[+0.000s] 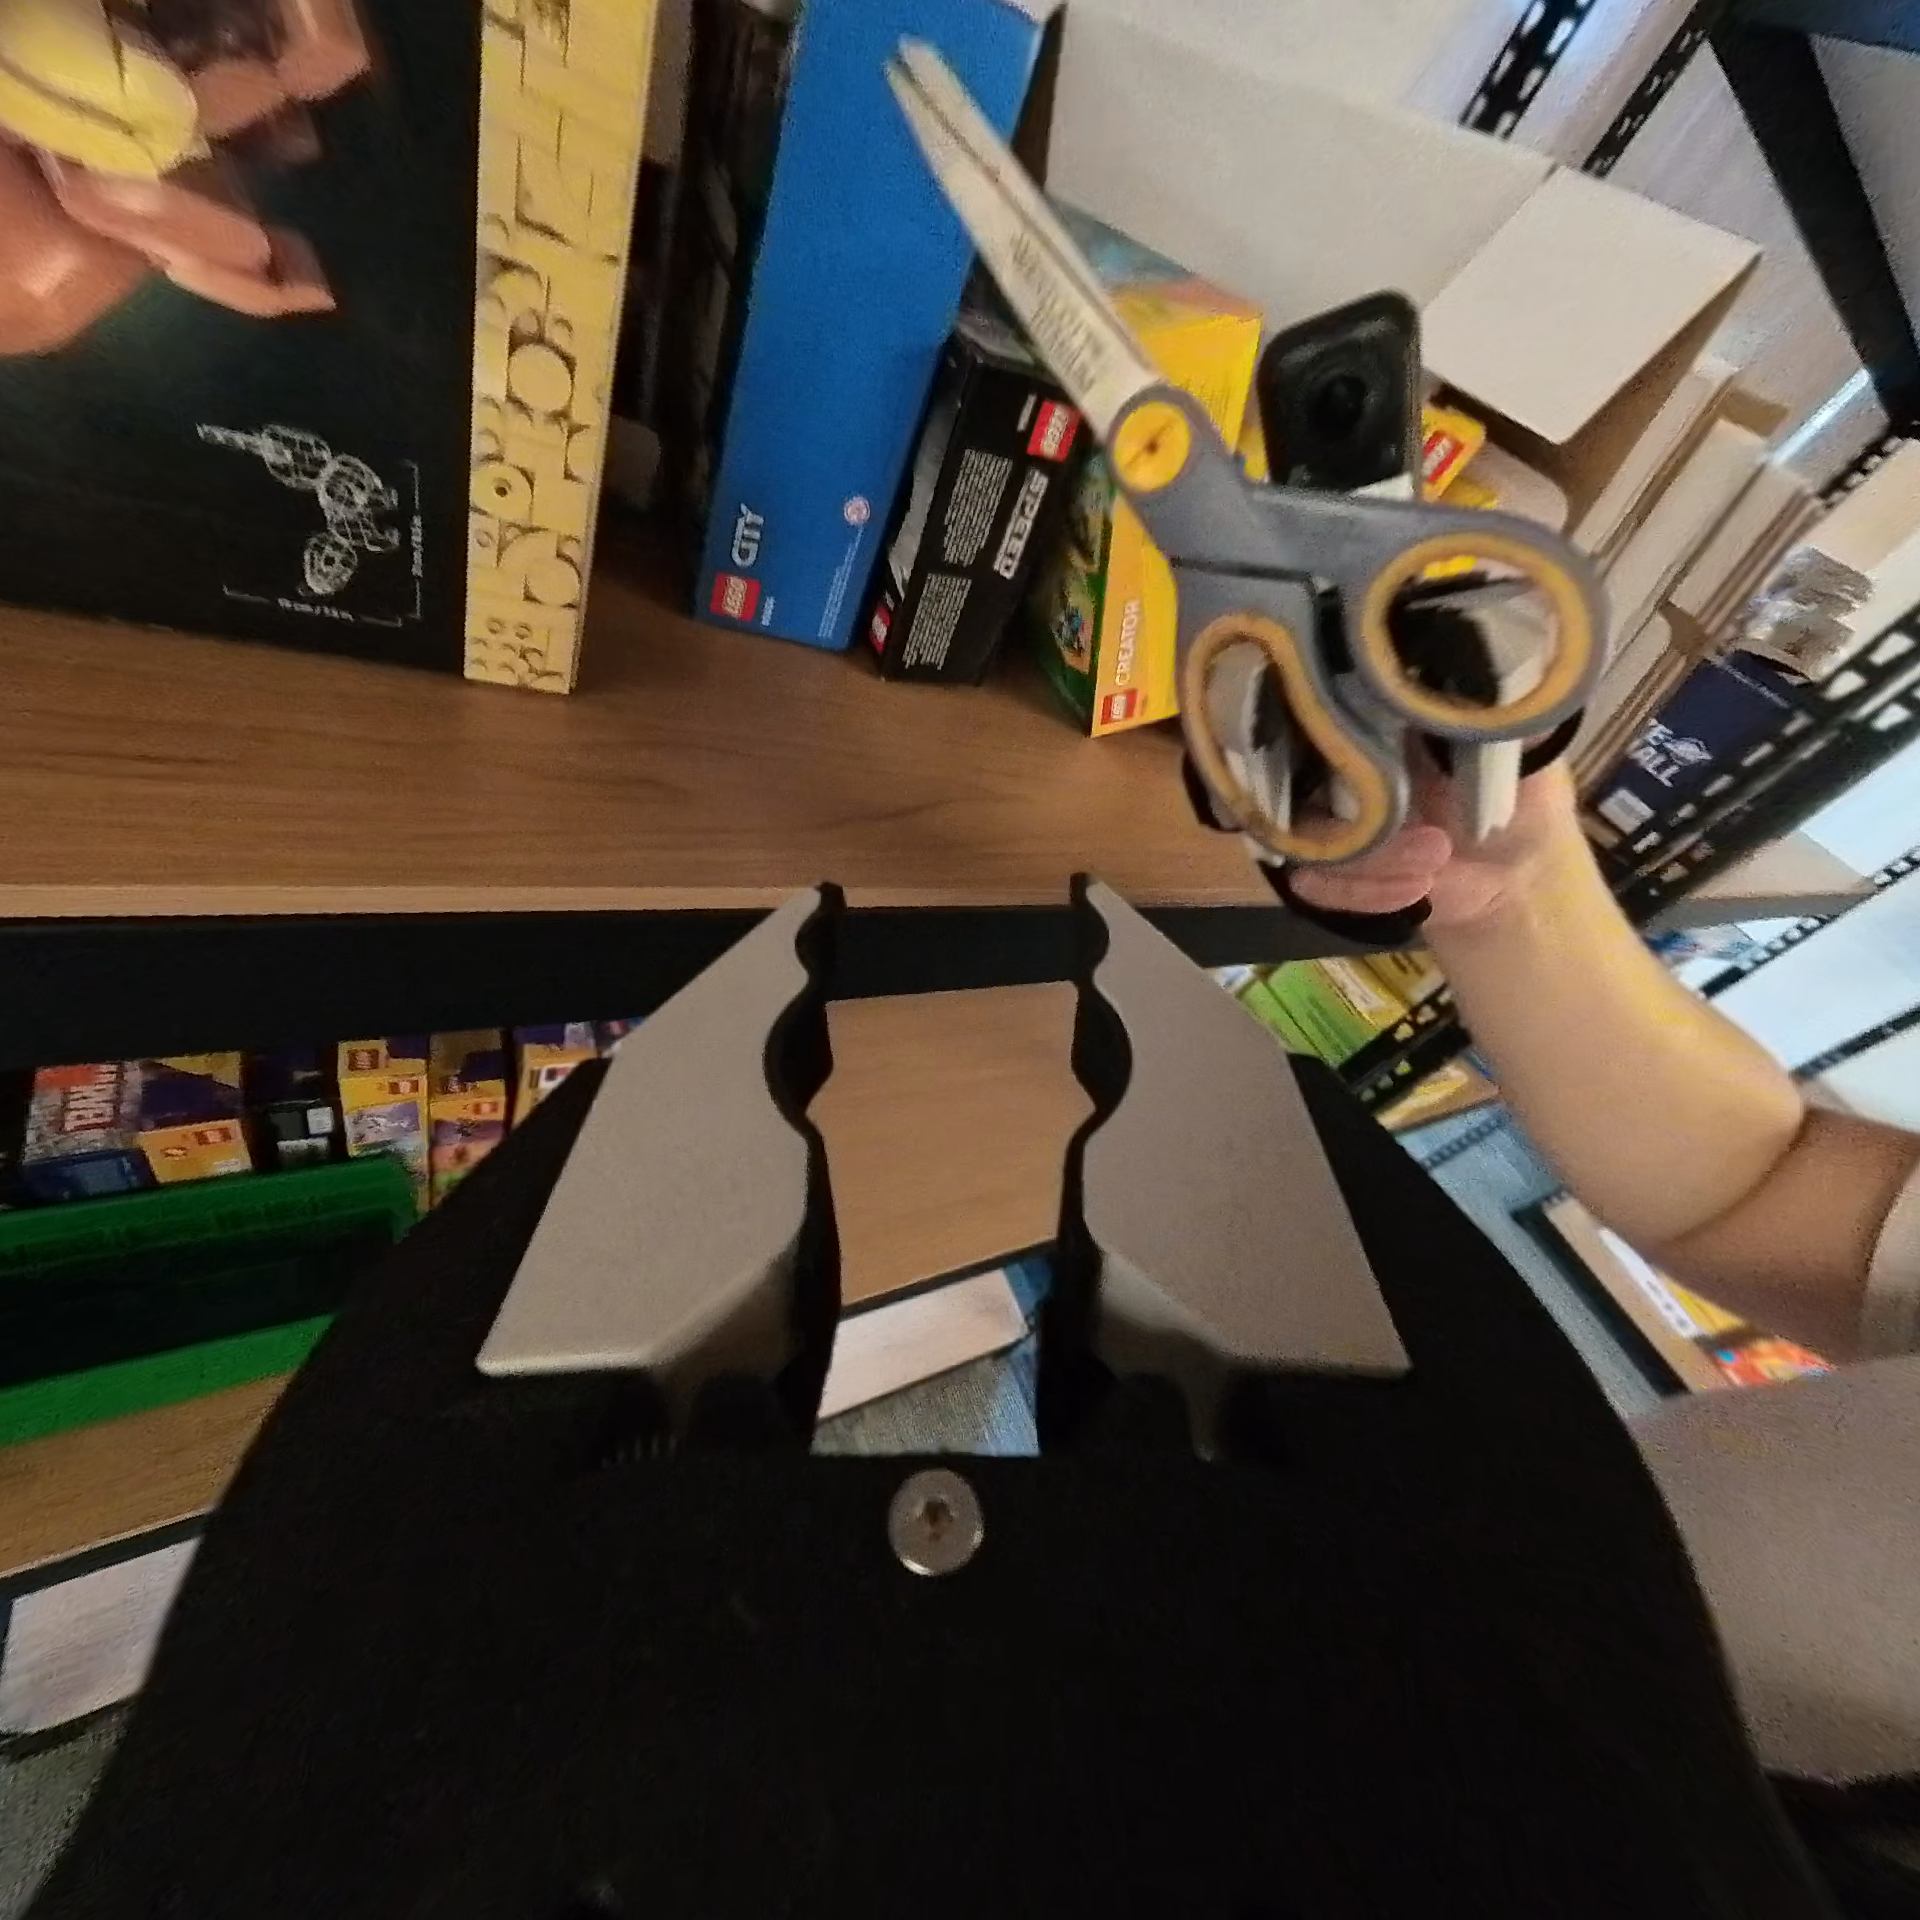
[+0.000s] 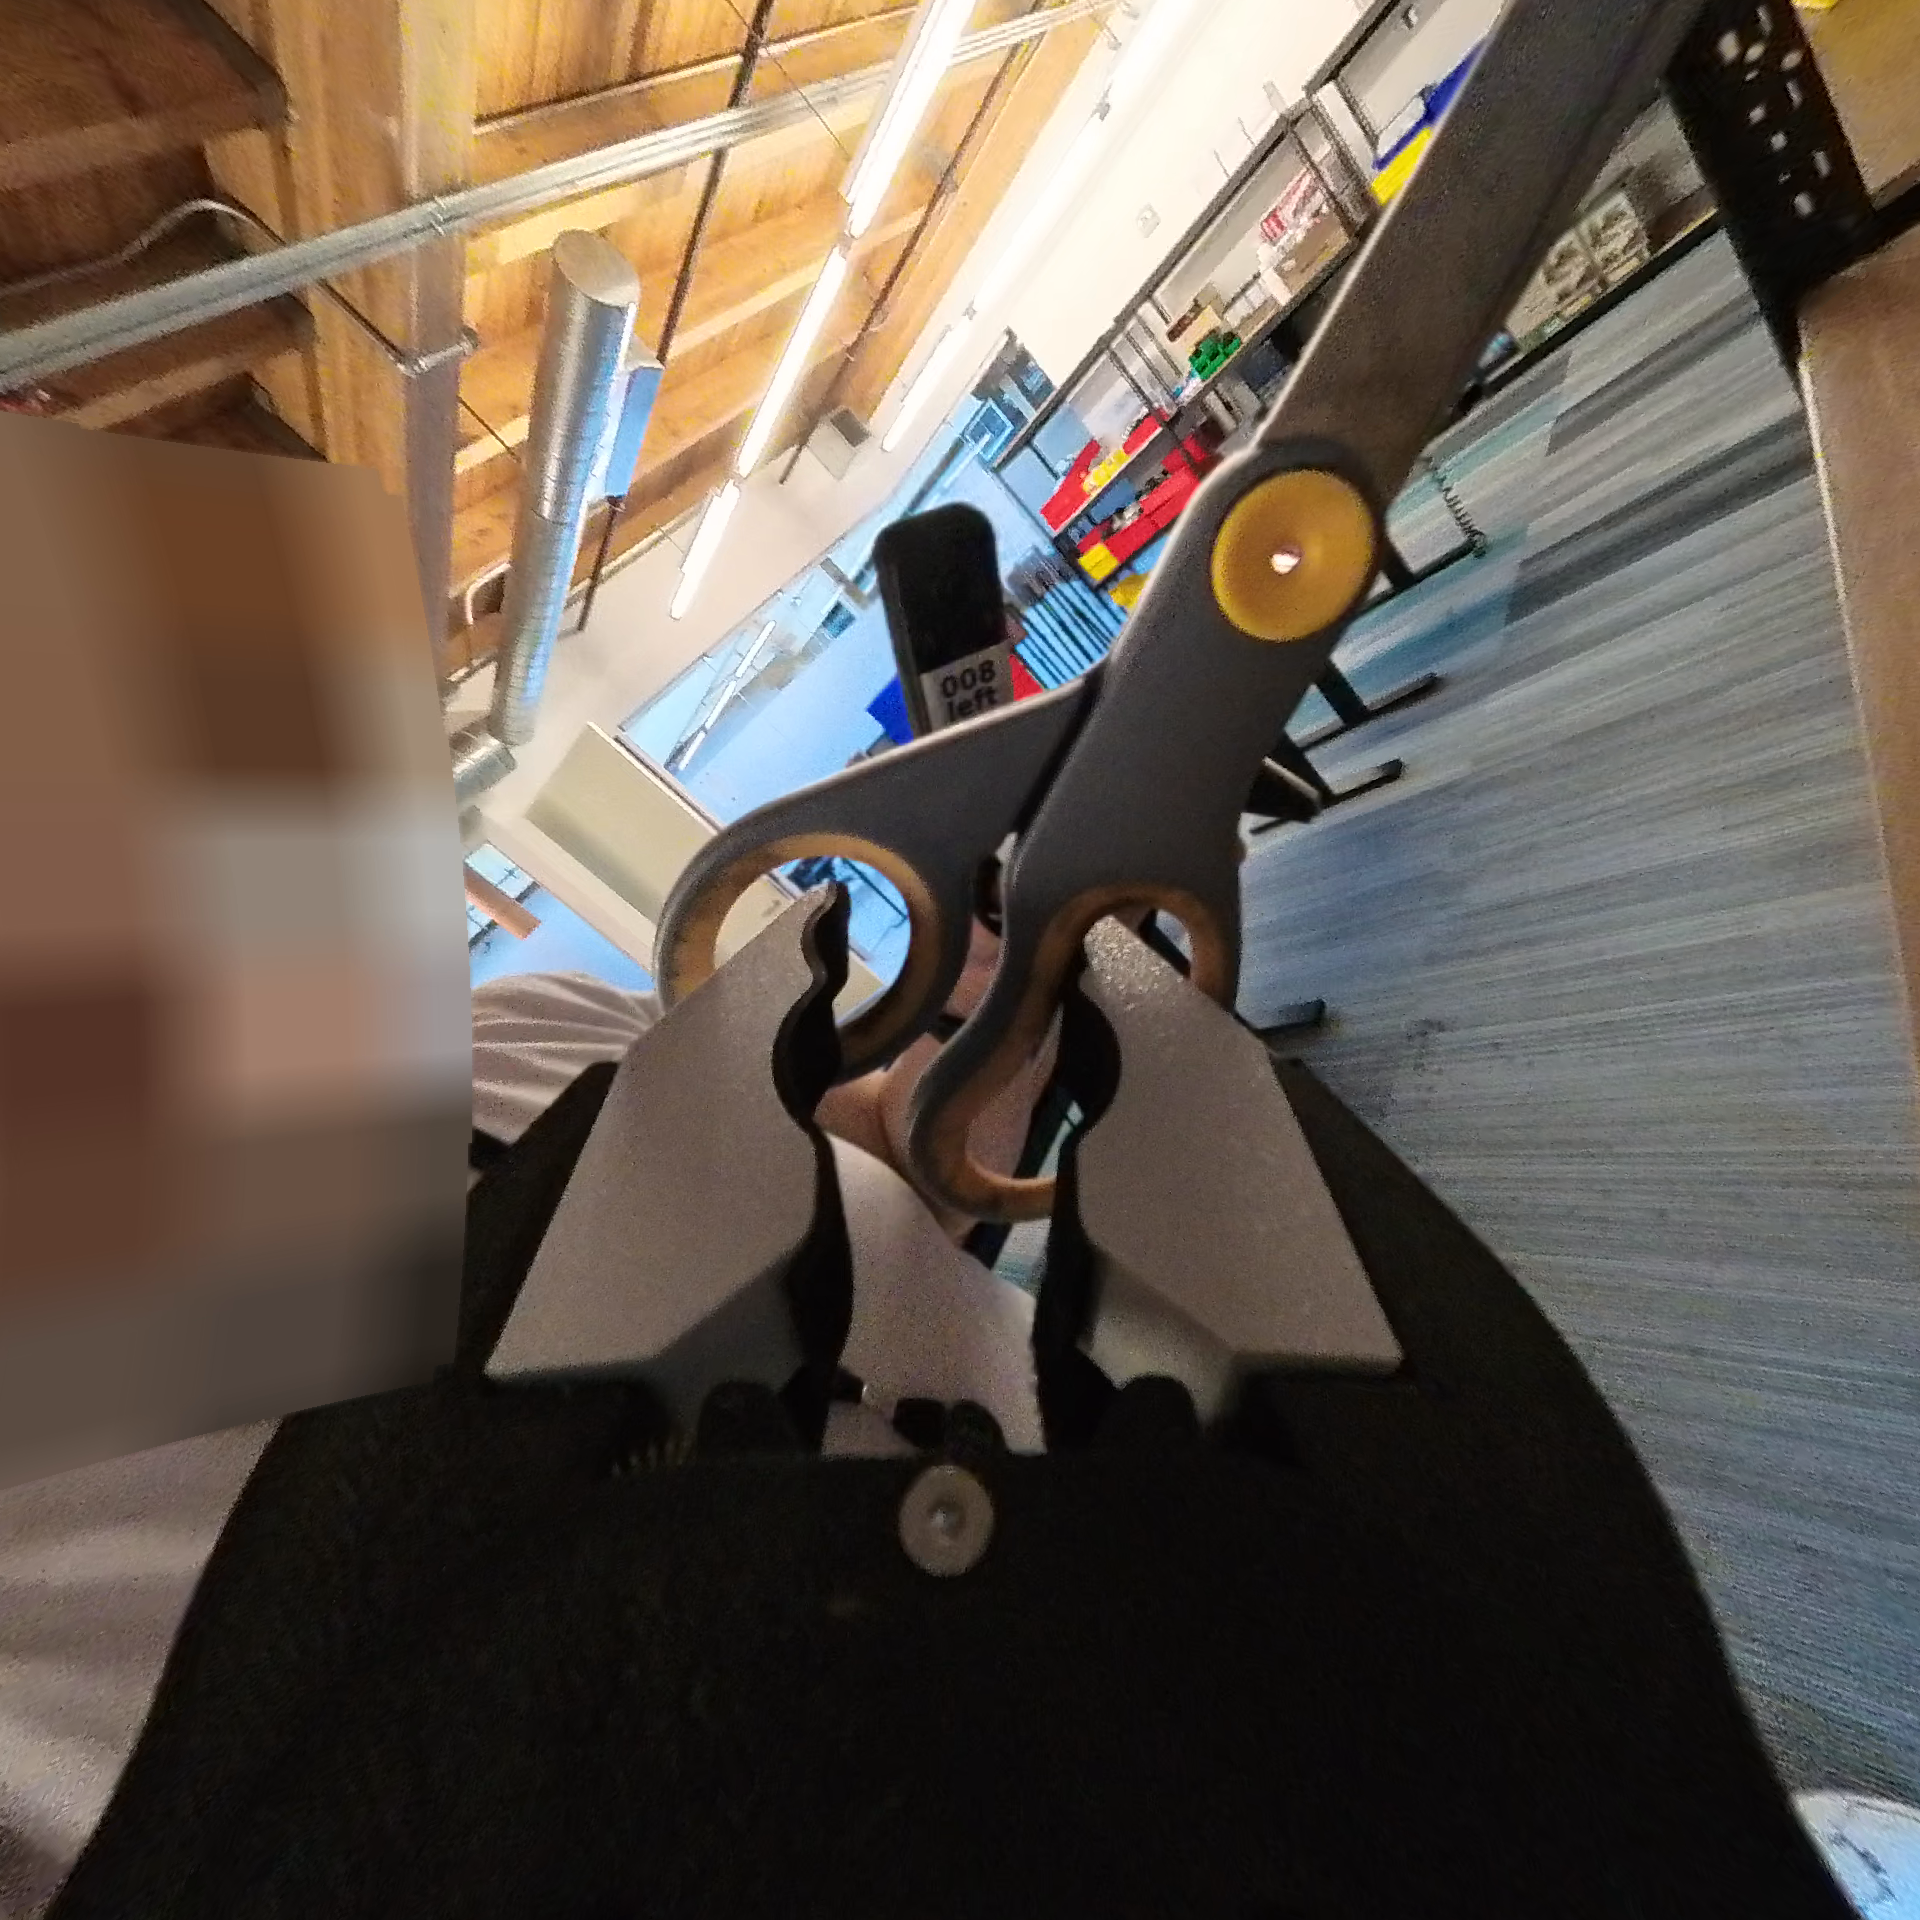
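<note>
So far I have the scissors (image 2: 1091, 831) off the wooden shelf (image 1: 520, 790), my right gripper (image 2: 961, 935) with a finger through each handle loop, blades closed, while my left gripper (image 1: 951, 904) hangs apart, empty.

Two matching hand-held grippers, left gripper (image 1: 951, 899) and right gripper (image 2: 961, 914), each with a broad matte black body and one round silver screw (image 1: 935, 1536) set at the middle near the finger roots. Silver-grey wedge-shaped fingers (image 1: 675, 1174) with wavy black inner edges, tapering to narrow tips. Black rounded camera block (image 1: 1340, 400) mounted on the far gripper, bare forearm (image 1: 1621, 1101) below it, pale short sleeve edge (image 1: 1886, 1257) at the frame's border.
</note>
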Motion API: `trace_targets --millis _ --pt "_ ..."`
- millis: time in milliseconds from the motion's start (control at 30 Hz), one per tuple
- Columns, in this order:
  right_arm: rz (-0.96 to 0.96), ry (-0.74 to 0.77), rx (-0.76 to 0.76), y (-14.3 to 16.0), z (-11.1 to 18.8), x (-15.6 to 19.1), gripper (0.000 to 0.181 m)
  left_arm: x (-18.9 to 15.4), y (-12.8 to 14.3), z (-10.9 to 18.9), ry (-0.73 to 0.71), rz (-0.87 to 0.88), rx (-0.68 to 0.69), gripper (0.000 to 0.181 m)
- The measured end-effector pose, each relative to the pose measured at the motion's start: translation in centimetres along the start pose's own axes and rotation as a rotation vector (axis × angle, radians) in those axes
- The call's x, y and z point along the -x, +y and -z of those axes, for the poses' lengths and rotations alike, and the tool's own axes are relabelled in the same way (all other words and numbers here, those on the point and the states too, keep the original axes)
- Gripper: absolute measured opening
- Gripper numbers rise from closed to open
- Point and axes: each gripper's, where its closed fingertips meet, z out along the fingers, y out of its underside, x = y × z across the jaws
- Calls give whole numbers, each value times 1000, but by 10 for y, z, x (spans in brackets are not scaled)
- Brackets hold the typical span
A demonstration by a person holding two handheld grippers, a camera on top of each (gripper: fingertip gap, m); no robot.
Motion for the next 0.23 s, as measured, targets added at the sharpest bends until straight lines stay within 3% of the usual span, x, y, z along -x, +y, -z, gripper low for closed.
trace_targets --millis 233 --pt "38 90 57 -23 -15 -4 37 37 -12 -8 96 6 16 40"
